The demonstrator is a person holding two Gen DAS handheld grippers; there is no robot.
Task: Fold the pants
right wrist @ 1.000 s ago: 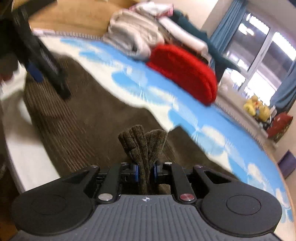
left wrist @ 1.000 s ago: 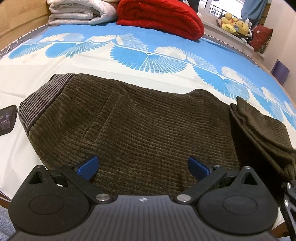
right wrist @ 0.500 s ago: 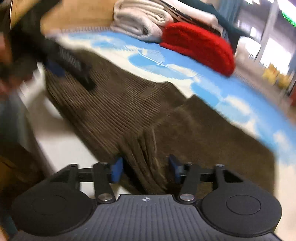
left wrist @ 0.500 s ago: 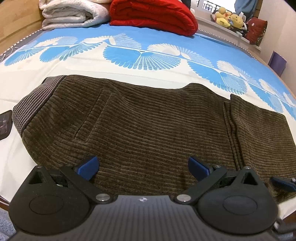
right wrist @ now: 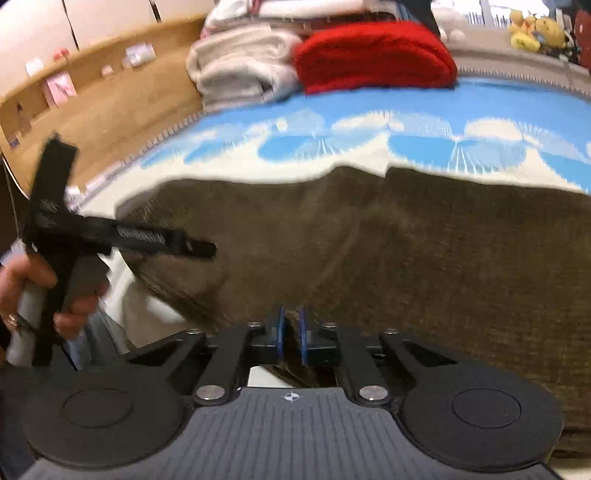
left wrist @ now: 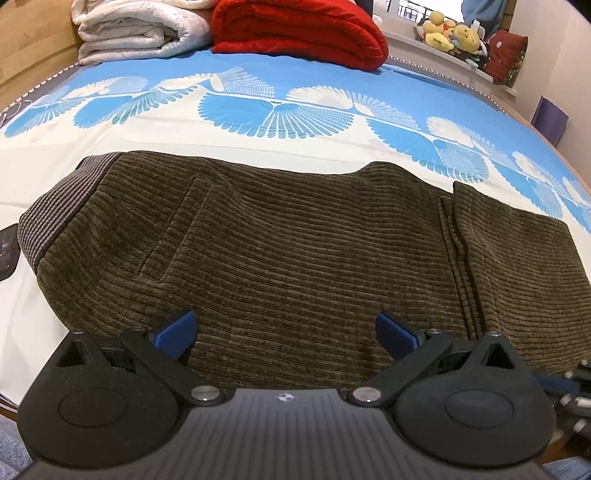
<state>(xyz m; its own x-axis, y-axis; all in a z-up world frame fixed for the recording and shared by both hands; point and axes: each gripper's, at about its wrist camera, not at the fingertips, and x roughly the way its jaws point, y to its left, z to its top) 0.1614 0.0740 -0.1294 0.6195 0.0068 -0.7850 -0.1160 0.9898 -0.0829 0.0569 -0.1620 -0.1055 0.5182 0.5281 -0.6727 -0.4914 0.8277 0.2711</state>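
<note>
Brown corduroy pants (left wrist: 280,251) lie flat on the bed, the grey waistband (left wrist: 55,214) at the left and the leg ends folded over onto the right part (left wrist: 517,266). My left gripper (left wrist: 284,332) is open and empty, its blue fingertips (left wrist: 173,330) just above the pants' near edge. In the right wrist view the pants (right wrist: 424,251) fill the middle. My right gripper (right wrist: 291,332) has its jaws nearly together at the near edge of the pants; whether they pinch the cloth is unclear in the blur. The left gripper also shows in the right wrist view (right wrist: 110,236), hand-held at the left.
The bed sheet (left wrist: 258,110) is white with a blue fan pattern. A red blanket (left wrist: 299,29) and a white blanket (left wrist: 136,29) are stacked at the far side. Plush toys (left wrist: 454,31) sit on the sill. A dark phone-like object (left wrist: 7,251) lies at the left edge.
My right gripper laid the folded leg ends down onto the pants, opened, then drew back to the near edge with jaws nearly closed. My left gripper stayed open, nearly still.
</note>
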